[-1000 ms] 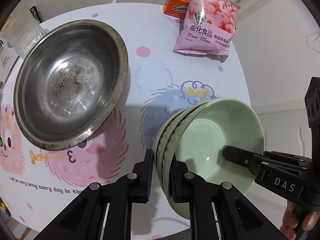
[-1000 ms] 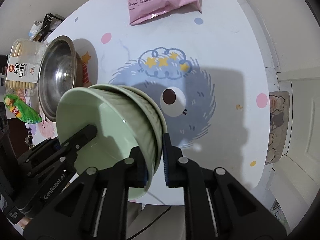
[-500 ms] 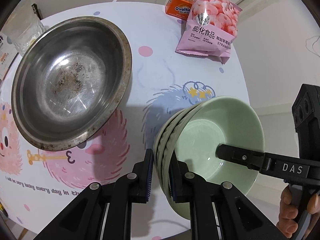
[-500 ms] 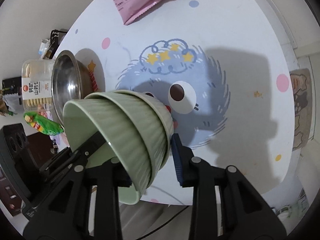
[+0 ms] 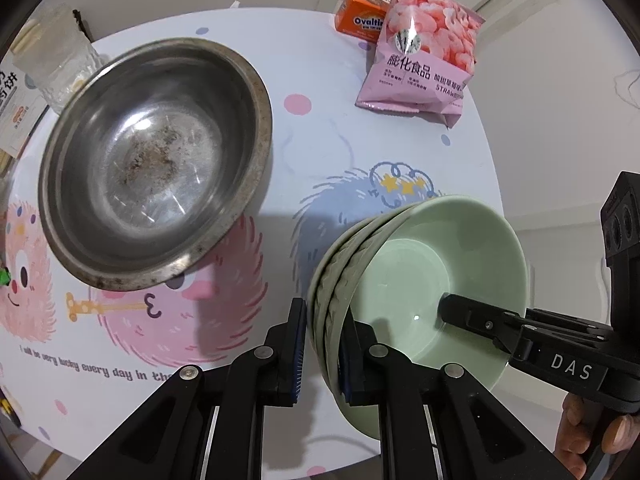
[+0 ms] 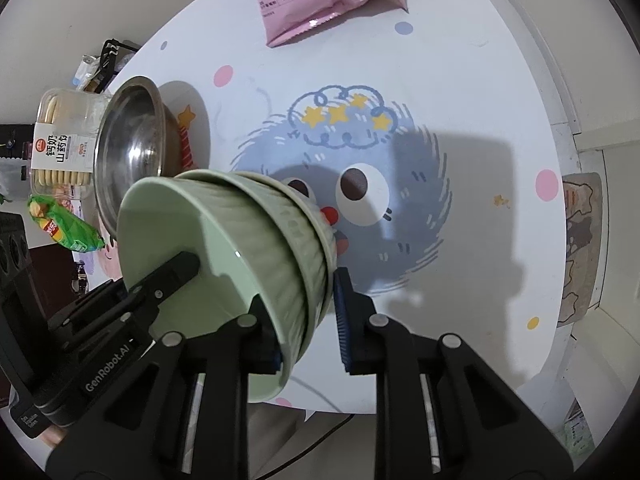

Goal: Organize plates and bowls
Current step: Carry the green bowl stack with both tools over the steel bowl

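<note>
A nested stack of pale green ribbed bowls is held tilted above the table's near edge; it also shows in the right wrist view. My left gripper is shut on the stack's rim, one finger inside the top bowl. My right gripper straddles the opposite rim with its jaws spread, the right pad standing off the outer wall. A large steel bowl sits empty and upright on the table at the left; it also shows in the right wrist view.
The round table has a cartoon print. A pink strawberry snack bag and an orange Ovaltine box lie at the far side. A biscuit box and a green packet sit beyond the steel bowl.
My right gripper's jaws have spread apart from the bowl rim they clamped a second ago. The left gripper keeps its hold; the view has shifted slightly.
</note>
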Demonstrator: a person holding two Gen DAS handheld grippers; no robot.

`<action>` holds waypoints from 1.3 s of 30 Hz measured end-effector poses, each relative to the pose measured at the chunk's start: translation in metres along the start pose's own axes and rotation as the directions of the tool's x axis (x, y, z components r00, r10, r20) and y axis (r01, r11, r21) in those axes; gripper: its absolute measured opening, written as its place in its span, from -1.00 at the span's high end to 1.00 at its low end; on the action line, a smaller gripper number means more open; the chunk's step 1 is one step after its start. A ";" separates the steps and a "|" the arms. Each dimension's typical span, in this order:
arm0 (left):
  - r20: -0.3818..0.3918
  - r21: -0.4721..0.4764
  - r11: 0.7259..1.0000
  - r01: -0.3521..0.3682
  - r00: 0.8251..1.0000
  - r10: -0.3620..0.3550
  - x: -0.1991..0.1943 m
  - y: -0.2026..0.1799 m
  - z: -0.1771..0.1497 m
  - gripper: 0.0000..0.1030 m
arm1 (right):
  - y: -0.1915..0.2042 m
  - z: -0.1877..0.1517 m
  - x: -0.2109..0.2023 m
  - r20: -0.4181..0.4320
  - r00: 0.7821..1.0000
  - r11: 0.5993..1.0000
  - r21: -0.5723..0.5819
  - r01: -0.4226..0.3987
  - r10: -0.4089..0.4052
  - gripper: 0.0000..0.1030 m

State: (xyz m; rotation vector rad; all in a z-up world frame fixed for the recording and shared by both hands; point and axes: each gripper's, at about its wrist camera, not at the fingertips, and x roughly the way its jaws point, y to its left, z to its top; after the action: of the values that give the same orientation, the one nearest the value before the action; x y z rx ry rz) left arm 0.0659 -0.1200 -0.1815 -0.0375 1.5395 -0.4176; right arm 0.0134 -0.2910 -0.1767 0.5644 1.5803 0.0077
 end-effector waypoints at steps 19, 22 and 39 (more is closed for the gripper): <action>0.116 -0.023 1.000 -0.006 0.993 0.008 -0.104 0.015 0.027 0.74 | 0.085 0.025 -0.071 0.037 0.998 0.987 -0.153 0.050 -0.045 0.55; 0.134 -0.036 0.999 -0.013 0.991 0.018 -0.115 0.025 0.031 0.75 | 0.103 0.031 -0.076 0.042 0.998 0.982 -0.181 0.052 -0.045 0.55; 0.124 -0.142 0.987 -0.079 0.988 0.097 -0.106 0.126 0.055 0.75 | 0.192 0.068 -0.009 -0.023 0.999 0.966 -0.257 0.025 -0.032 0.55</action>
State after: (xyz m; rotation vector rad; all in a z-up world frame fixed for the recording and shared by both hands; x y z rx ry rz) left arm 0.1522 0.0143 -0.1129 -0.1014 1.4330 -0.2338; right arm 0.1435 -0.1485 -0.1100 0.3389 1.5830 0.1968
